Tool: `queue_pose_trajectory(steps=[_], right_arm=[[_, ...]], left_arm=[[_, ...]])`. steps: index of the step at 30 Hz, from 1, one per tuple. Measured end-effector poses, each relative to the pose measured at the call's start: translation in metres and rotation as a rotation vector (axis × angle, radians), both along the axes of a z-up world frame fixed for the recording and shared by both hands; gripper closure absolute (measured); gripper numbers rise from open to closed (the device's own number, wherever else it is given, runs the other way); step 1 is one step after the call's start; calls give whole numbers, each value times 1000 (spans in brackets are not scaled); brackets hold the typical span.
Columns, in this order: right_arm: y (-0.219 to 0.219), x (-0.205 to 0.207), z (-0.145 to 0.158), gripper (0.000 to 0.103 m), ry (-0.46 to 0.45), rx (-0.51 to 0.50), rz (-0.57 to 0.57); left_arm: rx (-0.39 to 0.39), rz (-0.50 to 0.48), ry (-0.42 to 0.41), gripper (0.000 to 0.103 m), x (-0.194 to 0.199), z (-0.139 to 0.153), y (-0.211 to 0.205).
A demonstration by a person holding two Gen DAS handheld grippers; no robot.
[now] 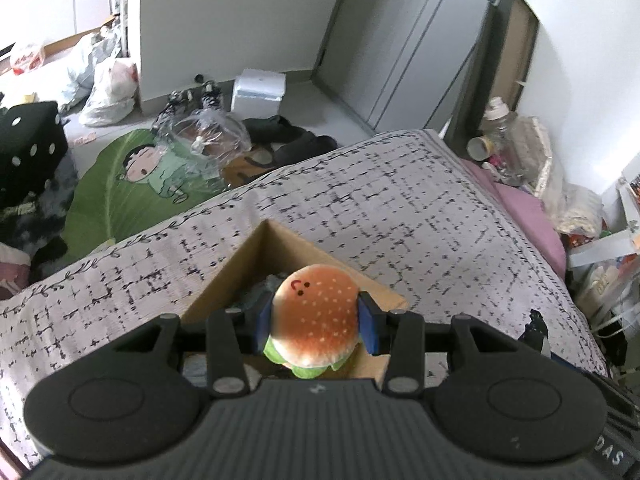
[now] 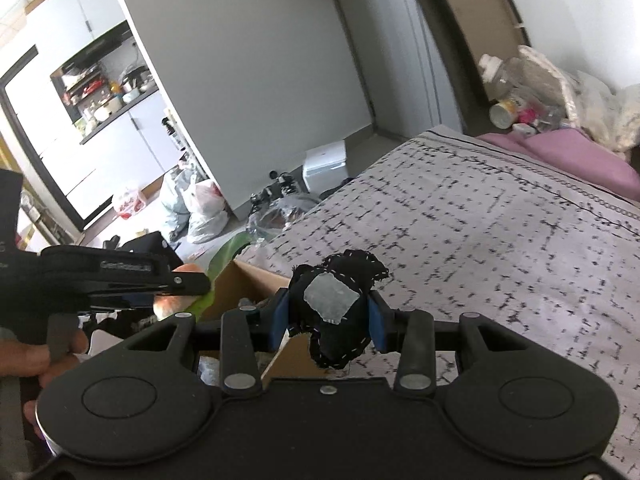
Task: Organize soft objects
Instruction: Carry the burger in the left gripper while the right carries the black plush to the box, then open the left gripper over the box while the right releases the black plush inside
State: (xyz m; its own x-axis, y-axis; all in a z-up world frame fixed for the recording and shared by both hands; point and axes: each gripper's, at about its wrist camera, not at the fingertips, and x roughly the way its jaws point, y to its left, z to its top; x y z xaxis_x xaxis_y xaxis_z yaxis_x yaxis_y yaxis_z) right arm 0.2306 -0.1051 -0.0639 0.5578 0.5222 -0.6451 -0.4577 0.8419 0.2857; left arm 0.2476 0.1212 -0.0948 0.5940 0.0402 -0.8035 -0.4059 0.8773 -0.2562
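My left tool grips a plush hamburger between its blue pads, directly above the open cardboard box resting on the patterned bed. My right tool, just right of that box, clamps a black stitched fabric toy bearing a grey patch, over the bedspread.

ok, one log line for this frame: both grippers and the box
left gripper: shut on burger plush | right gripper: shut on black stitched toy | cardboard box: open, on bed, holds items
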Motion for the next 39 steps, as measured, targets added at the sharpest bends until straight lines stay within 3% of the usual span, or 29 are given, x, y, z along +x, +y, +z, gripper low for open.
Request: queue_pose_trajectory(steps=[7, 13, 16, 39], right_arm=[[21, -7, -8, 63, 5, -13, 41], [30, -6, -14, 63, 16, 1, 61], [33, -3, -19, 63, 50, 17, 78], [82, -40, -42, 61, 171, 33, 243]], left_arm=[[0, 29, 31, 60, 3, -20, 15], [11, 47, 39, 51, 6, -29, 24], [11, 53, 44, 42, 6, -32, 27], [15, 53, 49, 42, -29, -16, 31]])
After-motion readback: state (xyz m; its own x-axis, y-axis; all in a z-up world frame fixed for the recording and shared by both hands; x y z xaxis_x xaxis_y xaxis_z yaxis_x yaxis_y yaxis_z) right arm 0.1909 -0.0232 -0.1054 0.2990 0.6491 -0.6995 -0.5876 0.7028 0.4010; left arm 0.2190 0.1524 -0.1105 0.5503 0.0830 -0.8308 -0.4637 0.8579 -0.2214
